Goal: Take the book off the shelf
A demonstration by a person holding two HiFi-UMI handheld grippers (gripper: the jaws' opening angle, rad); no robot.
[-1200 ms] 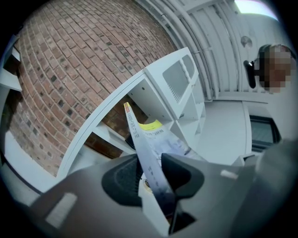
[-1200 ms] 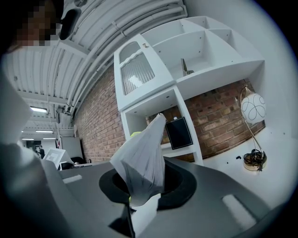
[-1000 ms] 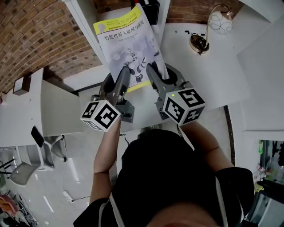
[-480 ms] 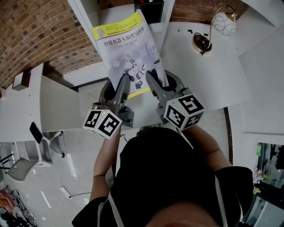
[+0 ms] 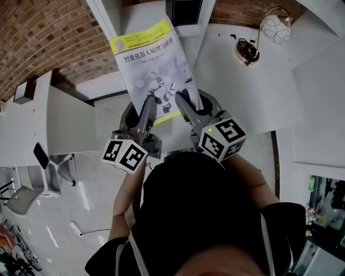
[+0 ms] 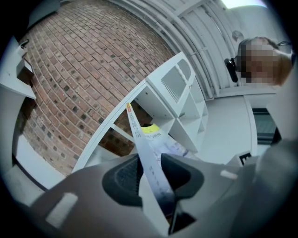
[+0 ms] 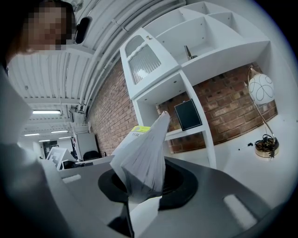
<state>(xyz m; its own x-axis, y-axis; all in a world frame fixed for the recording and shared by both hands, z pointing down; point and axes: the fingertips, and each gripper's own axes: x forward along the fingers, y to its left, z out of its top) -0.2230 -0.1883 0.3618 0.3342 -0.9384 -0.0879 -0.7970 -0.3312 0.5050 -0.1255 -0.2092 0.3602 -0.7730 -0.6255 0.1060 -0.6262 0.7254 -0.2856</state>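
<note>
- Yellow-banded, grey-and-white paperback book (image 5: 153, 70) with a robot figure printed on its cover: held face up in front of the white shelf unit (image 5: 105, 16), gripped along its near edge by both tools.
- Book orientation: the yellow band and title line lie at the far end, which points toward the shelf compartment containing a black rectangular panel (image 5: 186, 11). The head view does not settle whether the far edge is clear of that compartment.
- Left gripper (image 5: 141, 108): positioned at the near left corner, on the spine side. In the left gripper view, the left gripper (image 6: 151, 174) has its two dark pads clamped on the book (image 6: 139, 137), one on each face, with the spine running up between them.
- Right gripper (image 5: 193, 105): positioned at the near right corner, on the page-edge side. In the right gripper view, the right gripper (image 7: 144, 181) has its jaws opening, and the fanned page block of the book (image 7: 142, 158) fills the gap and meets both pads.
- Marker cubes: each tool carries one at its rear end, nearest the person.
- Shelf unit (image 7: 158, 88): stands against a red brick wall (image 5: 43, 43); its open compartments (image 6: 181, 93) appear behind the spine in the left gripper view.
- White desk surface (image 5: 237, 86): extends to the right of the shelf unit and carries a brass-stemmed table lamp with a white globe shade (image 5: 275, 29), well apart from the book.
- Lamp (image 7: 260, 90) and panel (image 7: 187, 114): both visible in the right gripper view.
</note>
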